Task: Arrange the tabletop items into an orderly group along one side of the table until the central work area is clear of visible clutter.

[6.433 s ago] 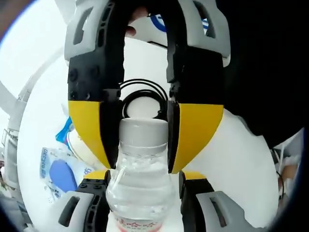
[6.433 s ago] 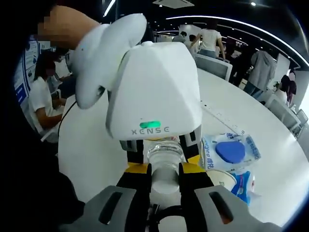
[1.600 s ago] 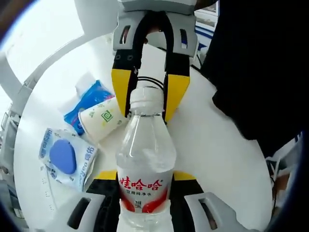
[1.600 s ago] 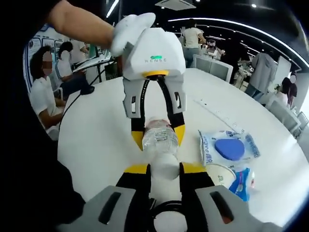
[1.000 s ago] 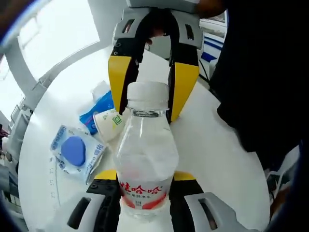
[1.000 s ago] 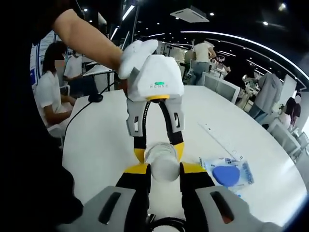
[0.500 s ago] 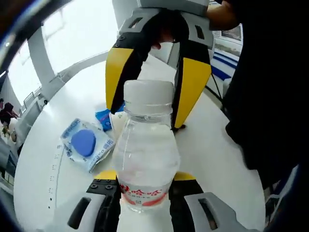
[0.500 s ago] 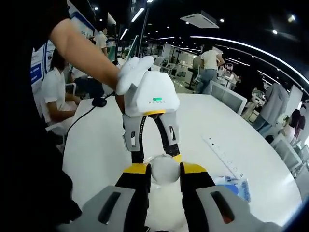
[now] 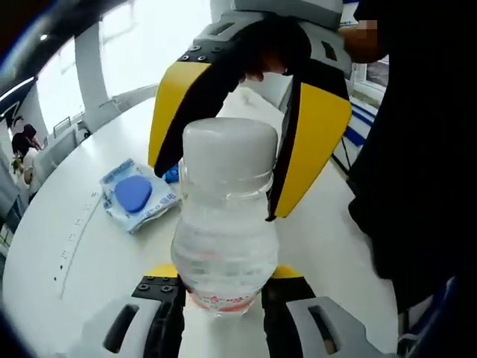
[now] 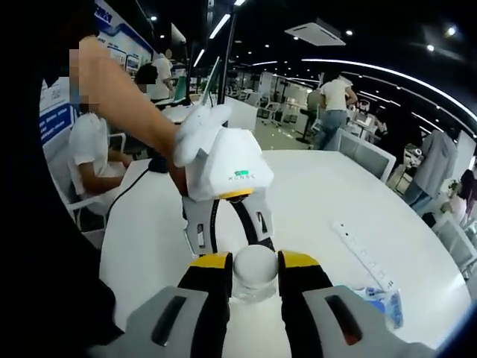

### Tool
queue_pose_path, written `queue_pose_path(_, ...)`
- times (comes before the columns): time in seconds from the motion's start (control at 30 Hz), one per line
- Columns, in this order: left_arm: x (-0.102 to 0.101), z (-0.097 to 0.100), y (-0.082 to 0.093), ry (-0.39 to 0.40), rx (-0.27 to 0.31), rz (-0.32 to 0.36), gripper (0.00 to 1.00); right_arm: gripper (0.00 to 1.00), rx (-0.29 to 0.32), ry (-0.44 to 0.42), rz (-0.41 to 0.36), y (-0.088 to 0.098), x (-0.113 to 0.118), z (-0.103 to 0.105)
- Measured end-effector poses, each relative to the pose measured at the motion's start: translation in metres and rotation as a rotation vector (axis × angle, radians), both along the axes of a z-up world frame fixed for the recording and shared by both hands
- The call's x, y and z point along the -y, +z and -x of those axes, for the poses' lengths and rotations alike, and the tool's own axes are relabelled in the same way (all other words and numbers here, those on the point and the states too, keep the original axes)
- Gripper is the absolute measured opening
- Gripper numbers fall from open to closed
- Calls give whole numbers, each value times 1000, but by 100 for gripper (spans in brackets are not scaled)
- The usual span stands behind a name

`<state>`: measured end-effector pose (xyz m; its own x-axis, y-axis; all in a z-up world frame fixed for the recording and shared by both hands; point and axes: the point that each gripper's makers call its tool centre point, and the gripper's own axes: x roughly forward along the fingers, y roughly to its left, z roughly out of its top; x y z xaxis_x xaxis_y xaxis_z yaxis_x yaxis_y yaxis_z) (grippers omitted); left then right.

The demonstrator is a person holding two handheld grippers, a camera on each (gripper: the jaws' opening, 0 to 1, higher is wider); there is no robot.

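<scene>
Between both grippers' jaws the water bottle (image 9: 226, 224) rides clear of the table (image 9: 89, 246): left gripper (image 9: 222, 280) clamps its labelled body, right gripper (image 10: 253, 272) pinches the cap. Beyond the left jaws lies a wipes packet (image 9: 139, 195). Lowering should stay level, bottle set upright beside that packet, cap freed first.
</scene>
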<state>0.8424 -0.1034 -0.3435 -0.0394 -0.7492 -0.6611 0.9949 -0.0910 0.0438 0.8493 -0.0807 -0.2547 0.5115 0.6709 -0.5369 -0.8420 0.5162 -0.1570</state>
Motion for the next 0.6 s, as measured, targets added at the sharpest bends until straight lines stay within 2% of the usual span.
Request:
queue_pose_path(0.1, -5, 1, -2, 38, -18, -2, 39, 20, -21, -15, -45, 2, -5, -2)
queue_pose_path(0.2, -6, 2, -3, 90, -61, 35, 40, 20, -3, -5, -39, 1, -12, -4)
queue_pose_path(0.27, -7, 1, -3, 110, -59, 57, 40, 20, 1, -7, -40, 1, -14, -4)
queue_pose_path(0.43, -8, 1, -3, 144, -74, 55, 41, 21, 2, -40, -76, 5, -11, -4)
queue_pose_path(0.5, -11, 2, -5, 165, -90, 41, 44, 25, 18, -83, -114, 13, -6, -7)
queue_pose_path(0.6, -15, 5, -4, 197, -105, 44, 51, 29, -5, -149, -200, 26, 3, -6)
